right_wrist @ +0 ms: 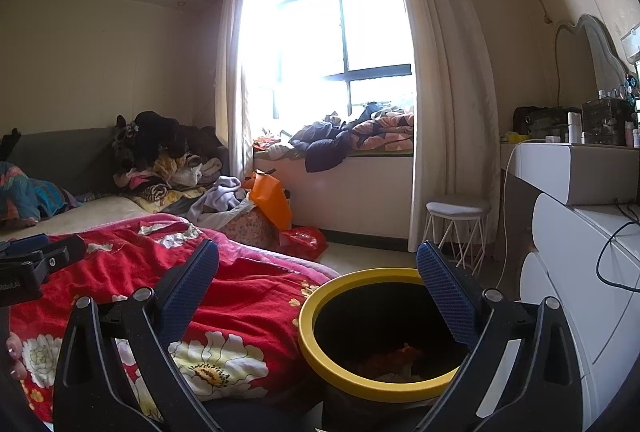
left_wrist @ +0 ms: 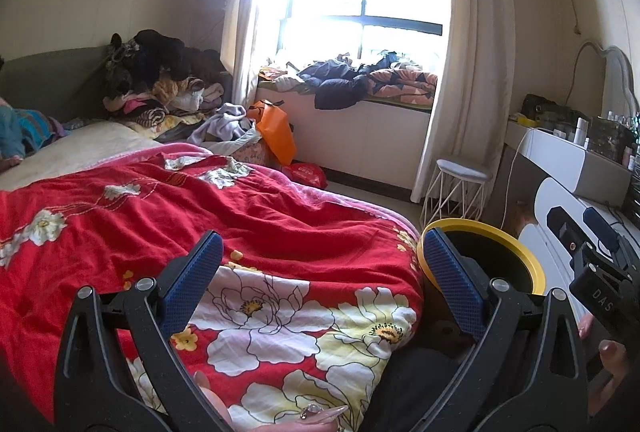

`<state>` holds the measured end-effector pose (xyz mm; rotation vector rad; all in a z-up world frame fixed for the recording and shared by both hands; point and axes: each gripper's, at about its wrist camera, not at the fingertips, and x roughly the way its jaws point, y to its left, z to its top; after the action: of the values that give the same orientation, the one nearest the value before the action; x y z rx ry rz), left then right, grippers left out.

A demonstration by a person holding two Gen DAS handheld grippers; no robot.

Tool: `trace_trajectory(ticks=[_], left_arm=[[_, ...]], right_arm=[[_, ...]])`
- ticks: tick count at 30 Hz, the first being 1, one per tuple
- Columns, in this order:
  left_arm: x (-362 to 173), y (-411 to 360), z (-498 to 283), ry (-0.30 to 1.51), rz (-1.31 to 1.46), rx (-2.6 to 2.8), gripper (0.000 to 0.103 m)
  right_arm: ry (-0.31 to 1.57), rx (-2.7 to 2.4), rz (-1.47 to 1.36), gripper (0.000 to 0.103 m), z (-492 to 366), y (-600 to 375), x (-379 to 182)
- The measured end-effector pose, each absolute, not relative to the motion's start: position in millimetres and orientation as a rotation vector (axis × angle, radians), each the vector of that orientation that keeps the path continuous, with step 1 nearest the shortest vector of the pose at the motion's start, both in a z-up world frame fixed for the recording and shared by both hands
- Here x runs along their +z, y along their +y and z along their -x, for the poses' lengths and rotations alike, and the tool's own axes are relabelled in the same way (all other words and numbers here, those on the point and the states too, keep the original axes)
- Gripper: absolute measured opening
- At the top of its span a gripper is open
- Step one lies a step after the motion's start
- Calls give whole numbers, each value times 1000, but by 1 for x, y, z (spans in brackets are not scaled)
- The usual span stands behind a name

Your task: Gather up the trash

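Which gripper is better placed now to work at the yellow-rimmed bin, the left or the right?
Probably the right gripper: it hangs open over the bin. The left gripper, also open, faces the red quilt.

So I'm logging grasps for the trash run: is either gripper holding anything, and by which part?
Nothing is held. The left gripper and the right gripper are both open, with nothing between their fingers.

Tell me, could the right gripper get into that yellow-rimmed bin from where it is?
Probably yes. The right gripper is open and empty, right above the bin, whose mouth is uncovered. Nothing lies between them; the red blanket sits beside the bin, not over it.
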<state>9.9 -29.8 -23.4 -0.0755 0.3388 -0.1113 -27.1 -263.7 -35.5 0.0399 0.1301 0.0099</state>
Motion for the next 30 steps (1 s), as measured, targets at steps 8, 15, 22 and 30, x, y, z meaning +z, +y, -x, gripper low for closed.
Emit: trace_trajectory(ticks=[8, 15, 22, 30], left_arm=[[-24, -30, -11, 337, 72, -102, 92], [-24, -29, -10, 336, 71, -104, 92], [-24, -29, -9, 333, 67, -106, 92], [-24, -29, -8, 330, 68, -107, 92]], right_arm=[[138, 6, -41, 97, 28, -262, -35], [138, 5, -42, 97, 27, -264, -34], [139, 11, -46, 97, 27, -264, -34], [137, 9, -52, 97, 27, -266, -34]])
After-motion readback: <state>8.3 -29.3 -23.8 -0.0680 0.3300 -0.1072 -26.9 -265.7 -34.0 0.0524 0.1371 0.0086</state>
